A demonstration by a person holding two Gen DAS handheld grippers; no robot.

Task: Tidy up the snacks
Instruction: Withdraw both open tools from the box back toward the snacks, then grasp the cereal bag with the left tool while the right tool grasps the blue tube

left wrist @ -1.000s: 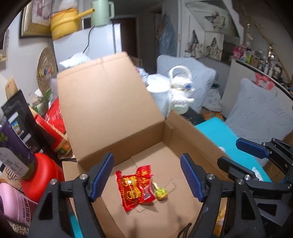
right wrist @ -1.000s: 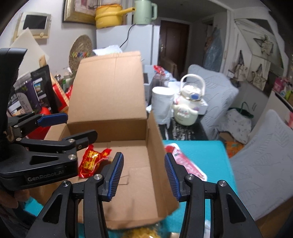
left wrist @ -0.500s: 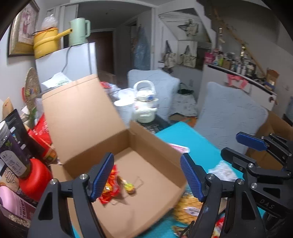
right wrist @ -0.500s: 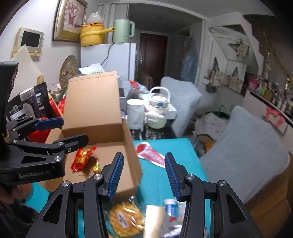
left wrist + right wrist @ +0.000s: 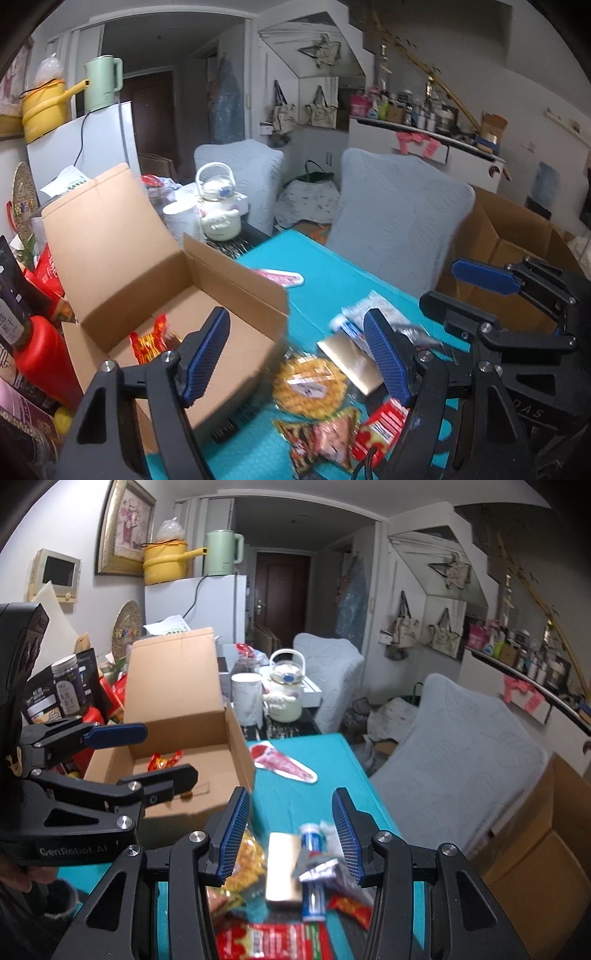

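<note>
The cardboard box (image 5: 173, 291) stands on the left part of the teal table (image 5: 332, 288), lid flap raised behind it, and I take it as my landmark. Inside it I see only one red snack packet (image 5: 149, 339), lying flat on the floor of the box, with something small beside it that I cannot make out. So I judge the task is at its beginning: one or two things are packed, most are not.

Just right of the box, at its front corner, the loose heap waits on the table. Nearest to the box is a round yellow snack bag (image 5: 308, 384). Then comes a flat gold packet (image 5: 349, 363), whose long axis runs away from me in the right wrist view. Beside it lies a blue and white wrapped bar (image 5: 312, 871), also pointing lengthwise away, toward the far end of the table. In front of them are a reddish packet (image 5: 321, 443) and a red packet (image 5: 266, 941) lying crosswise. Farther back, right of the box's far corner, a pink and red pouch (image 5: 282, 762) lies alone, with its long axis slanting and the pointed end away from the box.

The left hand-held gripper (image 5: 295, 354) hangs over the box's front corner and the heap, jaws apart, nothing between them. The right hand-held gripper (image 5: 290, 830) hovers over the heap, jaws also apart and empty, though narrower.
</note>
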